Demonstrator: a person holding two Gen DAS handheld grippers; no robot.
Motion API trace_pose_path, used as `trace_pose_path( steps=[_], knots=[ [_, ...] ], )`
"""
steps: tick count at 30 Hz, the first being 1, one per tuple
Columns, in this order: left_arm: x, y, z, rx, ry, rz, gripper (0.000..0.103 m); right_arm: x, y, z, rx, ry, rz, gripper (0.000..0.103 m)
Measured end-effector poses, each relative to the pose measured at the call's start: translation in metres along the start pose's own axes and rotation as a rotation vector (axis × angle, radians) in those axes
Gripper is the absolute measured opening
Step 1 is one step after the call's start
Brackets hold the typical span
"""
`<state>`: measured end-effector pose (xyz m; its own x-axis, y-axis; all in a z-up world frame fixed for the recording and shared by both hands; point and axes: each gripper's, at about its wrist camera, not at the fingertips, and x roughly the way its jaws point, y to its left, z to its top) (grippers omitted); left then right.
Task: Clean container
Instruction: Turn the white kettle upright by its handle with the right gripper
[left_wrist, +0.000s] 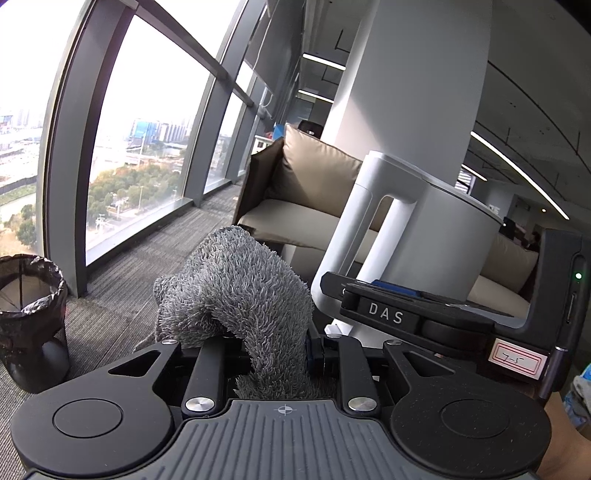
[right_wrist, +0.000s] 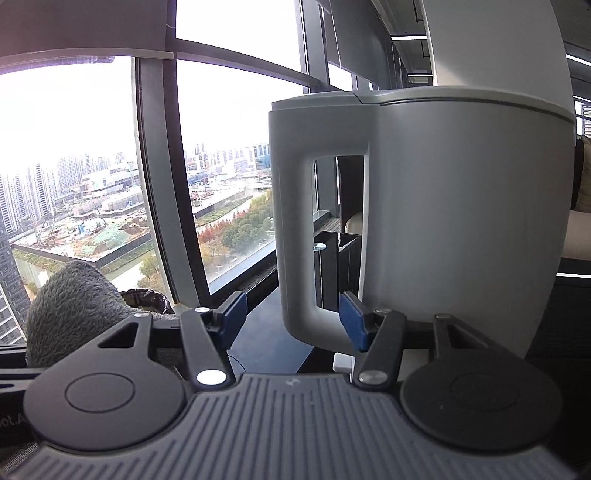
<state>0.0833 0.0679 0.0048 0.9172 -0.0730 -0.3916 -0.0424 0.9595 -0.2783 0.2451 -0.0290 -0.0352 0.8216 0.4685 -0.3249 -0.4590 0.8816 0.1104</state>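
A grey striped carpet floor (left_wrist: 122, 280) carries a dark bin (left_wrist: 31, 321) lined with a black bag, standing near the window, and a beige sofa (left_wrist: 306, 199) further back.

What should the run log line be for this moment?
left gripper: shut on cloth | right gripper: open, jaws astride kettle handle | wiping: not begun

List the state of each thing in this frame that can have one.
Left gripper: shut on the grey cloth.
Grey cloth: bunched, standing up from the jaws.
Right gripper: open, jaws either side of the handle's lower end.
Container: upright, lid closed.
Bin: upright, lined with a dark bag.
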Motion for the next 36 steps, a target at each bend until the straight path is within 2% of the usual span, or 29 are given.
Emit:
trace_pose_path(
  steps=[8, 12, 13, 15, 17, 28, 36],
  knots=[
    [-0.003, 0.002, 0.002, -0.007, -0.003, -0.002, 0.020, 0.022, 0.011, 0.002, -0.013, 0.011, -0.028, 0.057],
    [-0.006, 0.004, 0.002, -0.016, -0.007, 0.001, 0.020, 0.028, 0.015, 0.001, -0.011, 0.008, -0.054, 0.052],
    [-0.006, 0.005, 0.002, -0.018, -0.006, 0.002, 0.020, 0.030, 0.015, 0.000, -0.010, 0.016, -0.063, 0.050],
    [-0.006, 0.006, 0.003, -0.022, -0.005, 0.005, 0.020, 0.032, 0.013, -0.003, -0.006, 0.030, -0.101, 0.031],
    [-0.006, 0.005, 0.003, -0.020, -0.004, 0.004, 0.020, 0.029, 0.003, -0.006, 0.016, 0.038, -0.112, 0.024],
    [-0.004, 0.004, 0.003, -0.019, 0.003, 0.012, 0.020, 0.004, -0.009, -0.012, -0.008, 0.014, -0.064, 0.023],
    [-0.001, -0.001, 0.004, -0.005, 0.004, 0.015, 0.020, -0.038, -0.022, -0.025, -0.021, 0.010, -0.016, 0.024]
  ],
)
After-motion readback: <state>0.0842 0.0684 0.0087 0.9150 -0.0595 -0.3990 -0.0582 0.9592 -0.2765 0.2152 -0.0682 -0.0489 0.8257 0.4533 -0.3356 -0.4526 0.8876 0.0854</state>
